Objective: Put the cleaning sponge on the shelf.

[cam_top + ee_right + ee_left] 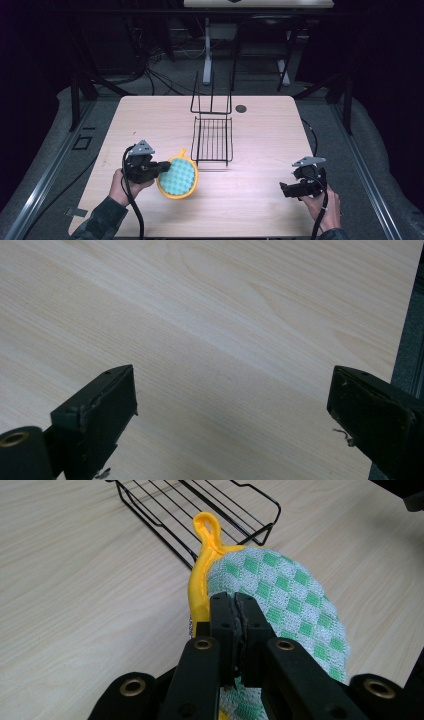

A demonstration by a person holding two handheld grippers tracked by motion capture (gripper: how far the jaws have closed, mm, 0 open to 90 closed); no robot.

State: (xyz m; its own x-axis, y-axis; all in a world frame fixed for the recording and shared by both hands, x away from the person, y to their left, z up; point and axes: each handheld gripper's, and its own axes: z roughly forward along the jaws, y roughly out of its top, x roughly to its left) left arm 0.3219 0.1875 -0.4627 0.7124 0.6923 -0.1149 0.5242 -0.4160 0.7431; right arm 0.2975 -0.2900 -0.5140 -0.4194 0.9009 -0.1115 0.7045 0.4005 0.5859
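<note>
The left claw (pixel 236 602) is clamped tight on the edge of a round pot holder (pixel 179 177) — green-and-white checked cloth with a yellow binding and a small yellow hanging loop (pixel 207 529) at its top. In the left gripper view the two black jaws meet flat against each other with the cloth pinched between them, just beside the yellow rim. From the high view the pot holder sits at the near left of the desk (pixel 260 135), tilted up rather than lying flat, its loop pointing toward the black wire rack (pixel 212 140) that stands just beyond it. The right claw (pixel 286 190) waits well apart at the near right, jaws spread wide over bare wood and holding nothing. To my eye the grasp is made and the carrying is the step in hand: the cloth looks bound for the rack. The next move would call for lifting it clear of the desk and steering it over the rack's near rail — and keeping the floppy cloth from snagging on the wires.
</note>
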